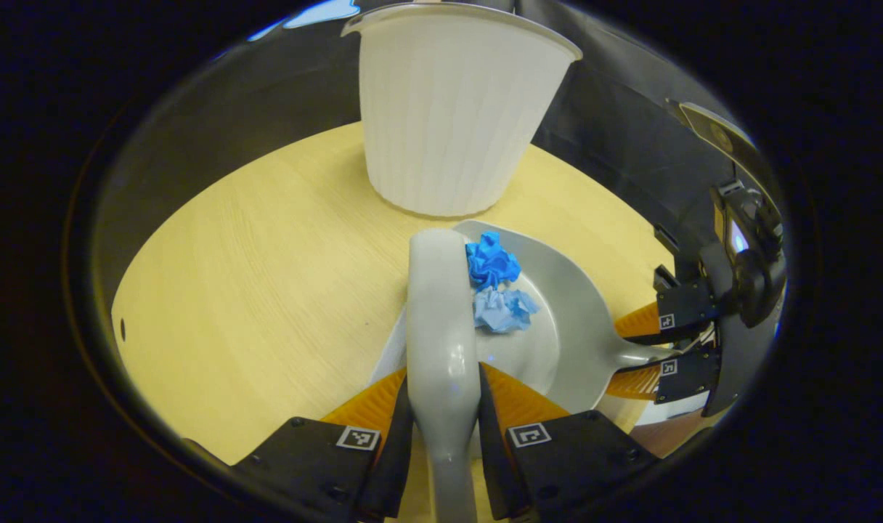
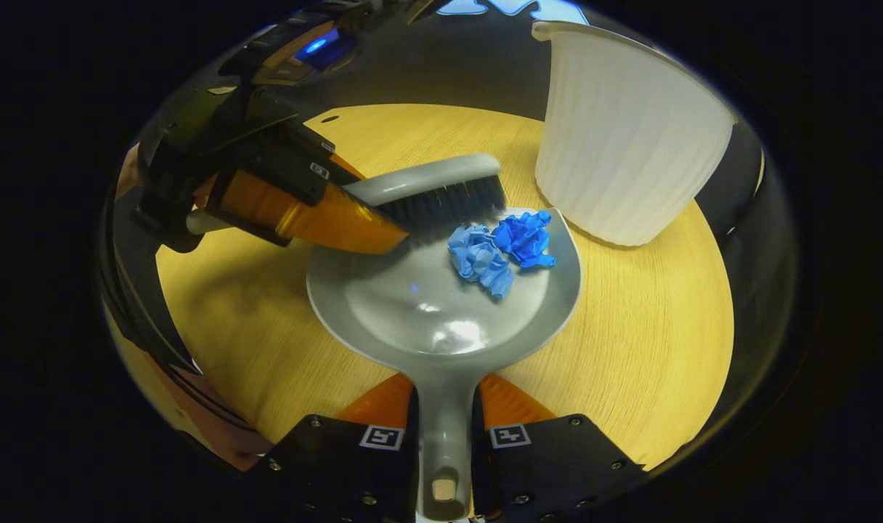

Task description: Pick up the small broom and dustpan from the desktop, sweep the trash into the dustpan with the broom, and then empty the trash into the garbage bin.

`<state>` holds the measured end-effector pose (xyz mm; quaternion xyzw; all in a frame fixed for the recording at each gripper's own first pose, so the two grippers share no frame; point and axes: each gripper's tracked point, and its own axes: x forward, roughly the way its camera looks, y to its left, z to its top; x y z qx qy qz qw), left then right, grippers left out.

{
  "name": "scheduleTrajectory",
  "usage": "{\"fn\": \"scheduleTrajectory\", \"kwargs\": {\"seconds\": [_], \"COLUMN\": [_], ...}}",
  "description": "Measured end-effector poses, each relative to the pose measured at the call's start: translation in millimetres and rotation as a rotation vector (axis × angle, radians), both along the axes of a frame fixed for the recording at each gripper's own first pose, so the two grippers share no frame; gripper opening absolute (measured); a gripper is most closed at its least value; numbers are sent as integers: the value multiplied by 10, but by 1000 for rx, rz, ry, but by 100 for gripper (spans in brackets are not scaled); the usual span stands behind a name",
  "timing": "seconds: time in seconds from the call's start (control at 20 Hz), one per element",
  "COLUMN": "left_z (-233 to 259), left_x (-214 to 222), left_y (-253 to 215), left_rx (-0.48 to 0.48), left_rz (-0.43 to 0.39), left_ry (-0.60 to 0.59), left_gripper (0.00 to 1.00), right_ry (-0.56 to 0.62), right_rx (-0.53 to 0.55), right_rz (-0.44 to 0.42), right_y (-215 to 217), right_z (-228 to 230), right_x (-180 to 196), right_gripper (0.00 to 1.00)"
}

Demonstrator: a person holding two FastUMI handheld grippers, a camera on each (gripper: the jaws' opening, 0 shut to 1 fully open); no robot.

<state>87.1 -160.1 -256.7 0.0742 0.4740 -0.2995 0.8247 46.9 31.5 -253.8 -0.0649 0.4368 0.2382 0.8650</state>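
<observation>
Dustpan (image 2: 441, 312) holding two blue paper wads (image 2: 501, 247), bin (image 2: 627, 145) beyond

No readable words, brand names or numbers anywhere I look. The only signs are small square black-and-white coded marker tags (image 1: 359, 437) on the dark finger mounts of my left gripper (image 1: 444, 407), one per mount, and the same kind of tags (image 2: 382, 437) on my right gripper (image 2: 445, 410). They are patterns, not text. The white ribbed plastic garbage bin (image 1: 449, 116) and the grey plastic dustpan (image 2: 441, 312) bear no print I can make out.
</observation>
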Motion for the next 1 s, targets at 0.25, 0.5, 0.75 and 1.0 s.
{"fn": "scheduleTrajectory", "kwargs": {"seconds": [0.25, 0.5, 0.75, 1.0], "left_z": [120, 302, 469, 646], "left_x": [69, -5, -26, -149], "left_y": [248, 546, 903, 1375], "left_rx": [-1, -3, -5, -5], "left_rz": [50, 94, 147, 197], "left_ry": [-32, -51, -73, -76], "left_gripper": [50, 48, 48, 48], "right_ry": [11, 25, 33, 48], "right_rx": [-19, -34, -50, -50], "right_rz": [-46, -115, -193, -244], "right_y": [-202, -425, -932, -1227], "right_z": [-162, -251, -93, 168], "right_x": [-78, -137, -267, -332], "right_gripper": [29, 29, 29, 28]}}
